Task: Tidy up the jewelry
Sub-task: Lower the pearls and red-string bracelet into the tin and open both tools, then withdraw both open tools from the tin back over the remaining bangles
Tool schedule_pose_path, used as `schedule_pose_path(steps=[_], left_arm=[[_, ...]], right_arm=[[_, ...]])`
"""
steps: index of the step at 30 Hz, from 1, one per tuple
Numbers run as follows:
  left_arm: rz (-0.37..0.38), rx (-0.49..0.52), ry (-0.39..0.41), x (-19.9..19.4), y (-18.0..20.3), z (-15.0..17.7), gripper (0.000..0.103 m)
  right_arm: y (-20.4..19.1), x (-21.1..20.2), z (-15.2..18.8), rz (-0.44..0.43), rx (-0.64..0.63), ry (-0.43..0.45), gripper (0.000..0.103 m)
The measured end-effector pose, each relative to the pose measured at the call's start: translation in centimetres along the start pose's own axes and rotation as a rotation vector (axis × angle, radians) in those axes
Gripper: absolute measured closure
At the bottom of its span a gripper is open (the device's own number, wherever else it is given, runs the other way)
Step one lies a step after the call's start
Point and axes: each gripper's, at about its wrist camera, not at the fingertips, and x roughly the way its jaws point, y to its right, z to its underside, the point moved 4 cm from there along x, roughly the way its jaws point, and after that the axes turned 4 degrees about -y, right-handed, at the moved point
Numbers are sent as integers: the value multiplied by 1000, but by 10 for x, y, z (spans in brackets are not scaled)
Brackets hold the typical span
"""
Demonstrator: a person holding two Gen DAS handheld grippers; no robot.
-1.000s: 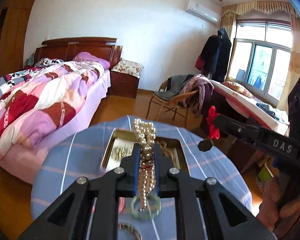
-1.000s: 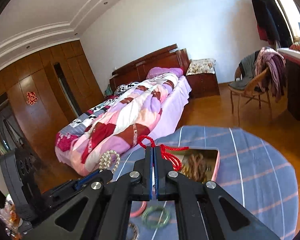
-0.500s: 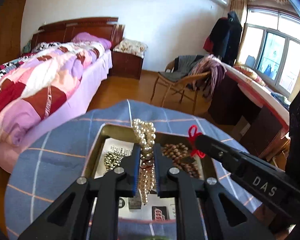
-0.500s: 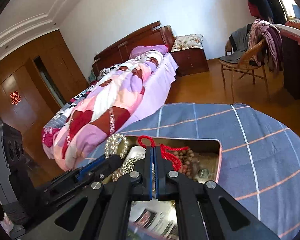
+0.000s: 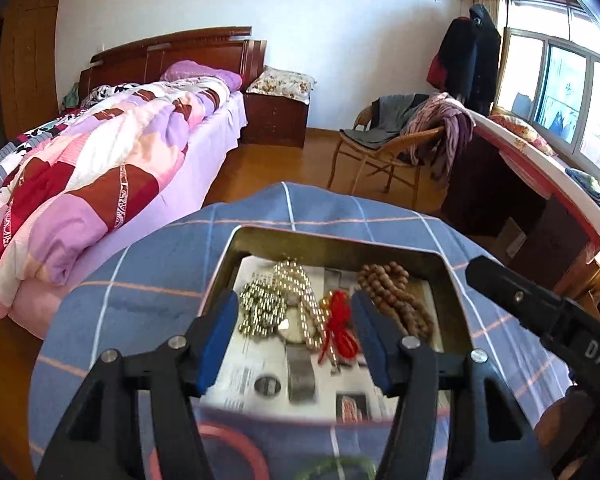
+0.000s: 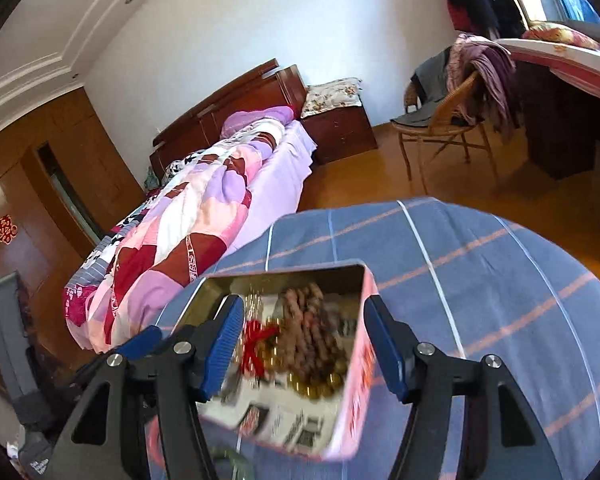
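Observation:
An open metal tin (image 5: 340,242) (image 6: 284,274) sits on the blue checked tablecloth. Inside lie a pearl necklace (image 5: 296,296), a red cord charm (image 5: 338,322) (image 6: 256,338), brown wooden beads (image 5: 396,300) (image 6: 312,328) and a silver bead string (image 5: 258,312). My left gripper (image 5: 294,334) is open and empty just above the tin. My right gripper (image 6: 304,346) is open and empty over the tin; its arm shows at the right of the left wrist view (image 5: 540,312).
A pink bangle (image 5: 236,444) and a green bangle (image 5: 332,468) lie on the cloth in front of the tin. A bed (image 5: 100,168) stands to the left, a chair with clothes (image 5: 404,144) and a desk (image 5: 540,184) to the right.
Both grippers have opened. The pearl necklace has dropped from the left one and the red cord charm from the right one; both now lie in the tin. Both grippers came closer to the tin.

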Motion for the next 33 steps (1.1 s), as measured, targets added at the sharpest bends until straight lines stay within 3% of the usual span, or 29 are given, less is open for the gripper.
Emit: schedule_pose_path(steps=[7,12,16,21,29,33], left_arm=[[-42,-4,2,-43,-9,36,37],[-58,-57,-5,-68,-19,64,29],[-90,-91,-18,-81,-30,87,29],[-137,-91,-29,-95,-41,115,28],[-147,-115,-45,-109,-51,143,29],[-145,-113,-47,-111,-51,153,29]], right_arm=[[-7,-37,49,1,-15,-56,40],[-16,-57,82,9,-47,-96,40],[-21,-69,105,13,-72,-119,40],[-28,-87,123,13,-112,-123,40],[-37,-101,142,19,-161,-127,40],[-43,-103,148,21,-205,-129,48]])
